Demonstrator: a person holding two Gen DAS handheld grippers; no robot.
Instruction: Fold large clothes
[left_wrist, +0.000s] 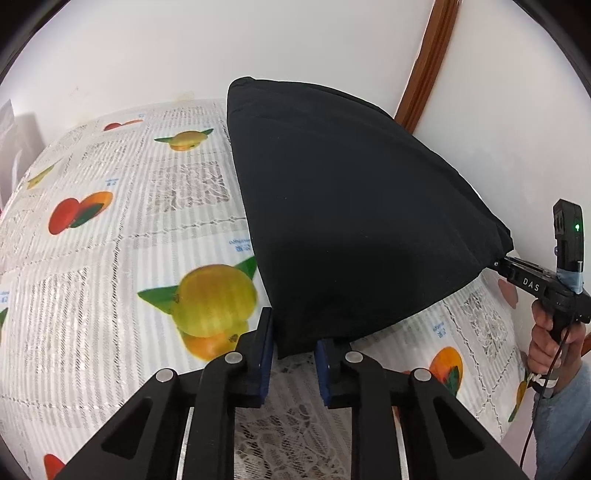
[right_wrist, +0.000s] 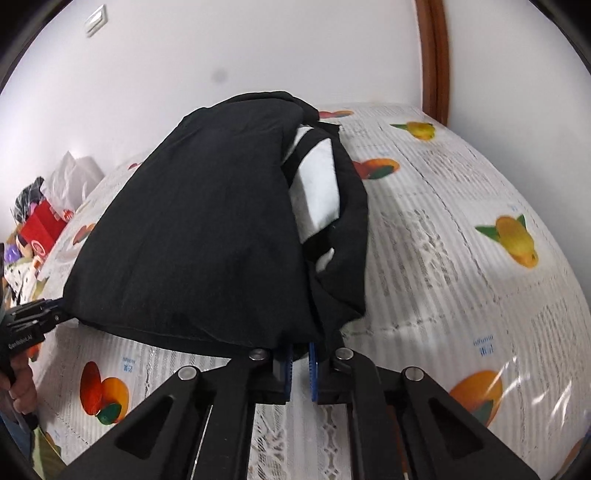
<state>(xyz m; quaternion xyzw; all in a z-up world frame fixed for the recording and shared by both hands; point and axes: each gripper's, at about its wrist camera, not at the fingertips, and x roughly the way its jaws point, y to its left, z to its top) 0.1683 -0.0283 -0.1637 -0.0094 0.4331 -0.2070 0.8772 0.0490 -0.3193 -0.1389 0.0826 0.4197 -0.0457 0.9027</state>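
Observation:
A large black garment (left_wrist: 351, 203) is stretched above the fruit-print tablecloth (left_wrist: 110, 258) between both grippers. My left gripper (left_wrist: 295, 330) has one near corner of the cloth pinched between its blue pads. In the left wrist view my right gripper (left_wrist: 496, 264) grips the other corner at the right edge, held by a hand (left_wrist: 550, 339). In the right wrist view my right gripper (right_wrist: 300, 350) is shut on the bunched hem of the black garment (right_wrist: 203, 240). White panels (right_wrist: 317, 184) show in its folds. The left gripper (right_wrist: 55, 314) holds the far left corner.
The tablecloth (right_wrist: 461, 258) lies over a flat surface against a white wall. A brown wooden door frame (left_wrist: 424, 74) stands behind the table's corner. In the right wrist view a red box (right_wrist: 40, 229), a white bag (right_wrist: 74, 177) and other clutter sit at the far left end.

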